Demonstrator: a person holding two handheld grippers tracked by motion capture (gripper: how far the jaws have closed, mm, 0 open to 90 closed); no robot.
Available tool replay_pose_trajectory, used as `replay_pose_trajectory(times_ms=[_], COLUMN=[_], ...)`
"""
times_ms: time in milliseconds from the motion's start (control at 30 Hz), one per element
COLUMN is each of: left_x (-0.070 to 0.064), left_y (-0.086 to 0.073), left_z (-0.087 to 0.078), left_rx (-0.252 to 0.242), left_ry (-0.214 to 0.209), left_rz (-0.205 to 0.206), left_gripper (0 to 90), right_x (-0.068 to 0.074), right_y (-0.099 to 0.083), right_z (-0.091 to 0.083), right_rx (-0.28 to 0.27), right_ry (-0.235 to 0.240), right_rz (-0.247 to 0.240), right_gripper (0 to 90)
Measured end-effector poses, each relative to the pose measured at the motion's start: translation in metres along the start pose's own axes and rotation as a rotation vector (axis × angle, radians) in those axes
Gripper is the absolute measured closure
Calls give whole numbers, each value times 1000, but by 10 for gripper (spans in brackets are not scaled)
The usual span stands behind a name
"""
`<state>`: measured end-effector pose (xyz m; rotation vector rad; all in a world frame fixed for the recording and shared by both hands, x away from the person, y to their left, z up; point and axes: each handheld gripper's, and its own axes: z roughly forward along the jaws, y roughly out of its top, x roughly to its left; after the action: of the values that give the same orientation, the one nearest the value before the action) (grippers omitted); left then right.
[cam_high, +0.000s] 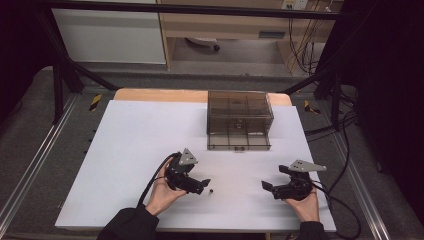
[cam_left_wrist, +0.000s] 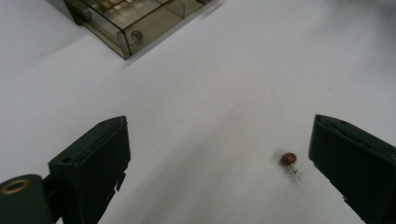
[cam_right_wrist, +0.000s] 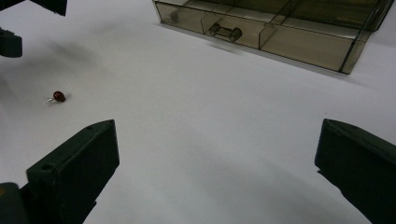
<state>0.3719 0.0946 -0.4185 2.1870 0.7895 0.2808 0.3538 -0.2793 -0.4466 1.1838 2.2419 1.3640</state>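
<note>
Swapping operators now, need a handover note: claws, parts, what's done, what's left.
Left claw: open, empty, low over the white table, jaws either side of the small red-brown component but not touching it.
Right claw: open, empty, holding off to the right.
The component, with thin wire leads, lies loose on the table in front of the left claw, apart from the box.
The smoked clear compartment box sits at the far middle of the table; a few small parts lie in its front cells.
Done: nothing gripped yet.
Left: probably shut the left claw on the component and carry it to the box; which cell is unclear.
</note>
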Motion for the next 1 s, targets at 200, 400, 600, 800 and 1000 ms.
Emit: replay_pose_trajectory(times_ms=[200, 400, 600, 800, 1000], left_x=[-10, -19, -27, -33, -37], left_y=[-5, -10, -13, -16, -18], left_z=[3, 8, 13, 18, 21], left_rx=[1, 25, 45, 65, 77], left_ry=[-36, -41, -58, -72, -69], left_rz=[2, 14, 16, 4, -4], left_gripper=[111, 195, 332, 474, 593], right_x=[0, 0, 0, 0, 0], right_y=[0, 0, 0, 0, 0], right_z=[0, 0, 0, 1, 0], right_rx=[2, 6, 6, 7, 7], right_ry=[1, 1, 1, 0, 1], right_rz=[1, 2, 2, 0, 0], right_gripper=[3, 3, 3, 3, 3])
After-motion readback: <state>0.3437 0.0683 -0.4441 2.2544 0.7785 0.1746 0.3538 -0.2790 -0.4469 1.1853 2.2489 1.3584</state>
